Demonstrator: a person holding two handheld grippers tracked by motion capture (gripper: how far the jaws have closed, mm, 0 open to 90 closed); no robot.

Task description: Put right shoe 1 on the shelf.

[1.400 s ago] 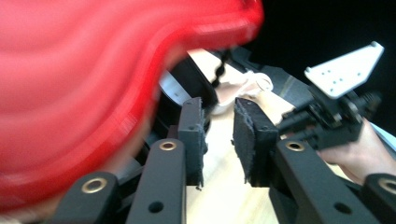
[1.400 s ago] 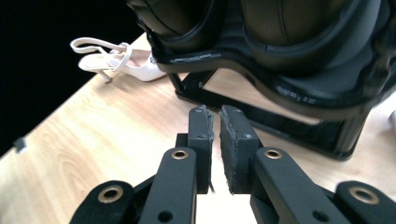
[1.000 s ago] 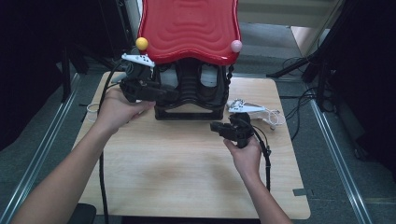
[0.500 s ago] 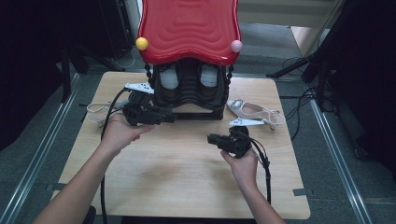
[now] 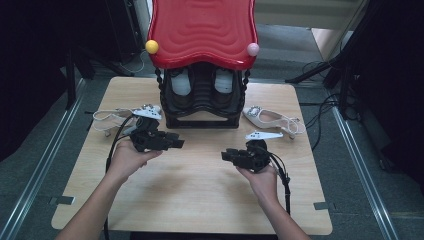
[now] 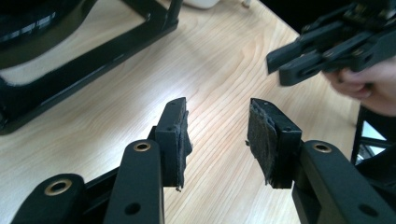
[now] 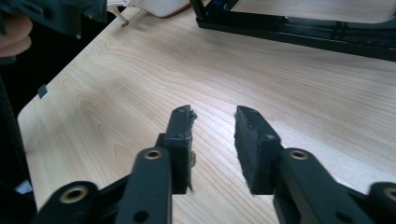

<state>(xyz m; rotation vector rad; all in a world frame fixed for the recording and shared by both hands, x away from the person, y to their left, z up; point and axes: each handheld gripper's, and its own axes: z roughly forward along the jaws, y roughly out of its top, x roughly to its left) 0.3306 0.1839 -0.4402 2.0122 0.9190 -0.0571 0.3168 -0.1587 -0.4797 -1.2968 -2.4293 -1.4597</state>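
Tools, left [image 5: 179,144] and right [image 5: 225,155], just opening (nothing between), face each other.

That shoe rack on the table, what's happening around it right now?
A person holds the left gripper and right gripper low over the wooden table in front of the black shoe rack. Both have just been opening, nothing between their jaws. White shoes sit in the rack; a sandal lies to its right.
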